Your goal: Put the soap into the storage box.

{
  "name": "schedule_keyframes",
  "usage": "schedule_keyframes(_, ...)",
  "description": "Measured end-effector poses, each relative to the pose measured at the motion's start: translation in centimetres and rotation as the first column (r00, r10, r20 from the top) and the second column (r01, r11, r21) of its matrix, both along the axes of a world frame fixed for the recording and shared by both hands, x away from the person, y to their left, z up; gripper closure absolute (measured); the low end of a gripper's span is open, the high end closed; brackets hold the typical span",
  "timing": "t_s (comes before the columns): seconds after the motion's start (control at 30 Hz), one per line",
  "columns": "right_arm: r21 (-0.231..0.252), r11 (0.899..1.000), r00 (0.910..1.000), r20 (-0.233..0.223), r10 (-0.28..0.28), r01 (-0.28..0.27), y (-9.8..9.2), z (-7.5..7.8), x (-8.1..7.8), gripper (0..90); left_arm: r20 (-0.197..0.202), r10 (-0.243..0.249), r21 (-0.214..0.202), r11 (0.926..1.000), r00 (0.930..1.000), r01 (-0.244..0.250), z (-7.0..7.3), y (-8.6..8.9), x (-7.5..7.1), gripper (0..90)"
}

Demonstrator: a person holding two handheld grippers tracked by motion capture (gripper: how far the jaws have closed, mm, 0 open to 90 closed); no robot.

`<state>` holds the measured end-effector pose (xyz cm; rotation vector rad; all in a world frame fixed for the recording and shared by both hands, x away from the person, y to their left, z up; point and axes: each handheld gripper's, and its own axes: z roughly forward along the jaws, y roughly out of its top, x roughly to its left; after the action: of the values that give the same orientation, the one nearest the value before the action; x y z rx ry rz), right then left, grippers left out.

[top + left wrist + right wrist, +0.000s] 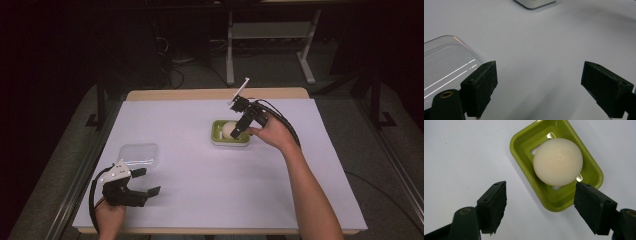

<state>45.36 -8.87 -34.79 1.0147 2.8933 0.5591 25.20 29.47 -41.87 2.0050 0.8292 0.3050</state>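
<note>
A cream round soap (557, 161) lies in a green soap dish (524, 142) on the white table cover; the same soap (228, 130) and dish (216, 136) sit right of the table's middle. My right gripper (238, 131) hovers over the dish, open, its jaws straddling the dish's near end with nothing between them (540, 207). A clear plastic lid (138, 155) lies at the left. My left gripper (147, 181) is open near the front left edge, just right of the lid (446, 67), with bare table between its jaws (539, 87).
The white cover (200, 175) spans the table, with a wooden strip (215, 94) along the far edge. A white desk frame (272, 45) and cables stand on the dark floor beyond. A metal rail (75, 190) runs along the left side.
</note>
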Motion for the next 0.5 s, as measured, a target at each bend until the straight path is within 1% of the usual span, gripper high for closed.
schedule_keyframes(0.07,-0.003,1.000,1.0000,-0.005,0.001,-0.001,-0.1,-0.1,-0.2,25.0,0.001,-0.002,0.004,1.0000,1.0000,0.002,0.0,0.0,0.0,13.1)
schedule_keyframes(0.1,0.000,1.000,1.0000,0.004,0.002,-0.002,-0.1,-0.2,-0.4,25.0,0.000,-0.003,0.004,1.0000,1.0000,0.003,0.0,0.0,0.0,13.1)
schedule_keyframes(0.13,0.000,1.000,1.0000,0.004,0.002,-0.002,-0.1,-0.2,-0.4,25.0,0.000,-0.003,0.004,1.0000,1.0000,0.003,0.0,0.0,0.0,13.1)
schedule_keyframes(0.23,0.006,1.000,1.0000,0.006,0.006,-0.006,-0.3,-0.2,-1.1,25.1,0.002,-0.003,0.007,1.0000,1.0000,0.003,0.0,0.0,0.0,13.1)
schedule_keyframes(0.3,0.006,1.000,0.9999,0.007,0.008,-0.008,-0.3,-0.2,-1.2,25.1,0.001,0.000,-0.001,1.0000,1.0000,0.000,0.0,-0.1,0.0,13.1)
schedule_keyframes(0.5,0.027,1.000,0.9995,0.027,0.014,-0.015,-0.8,0.0,-2.3,25.4,-0.001,0.001,-0.001,1.0000,1.0000,-0.001,0.0,-0.2,0.0,13.1)
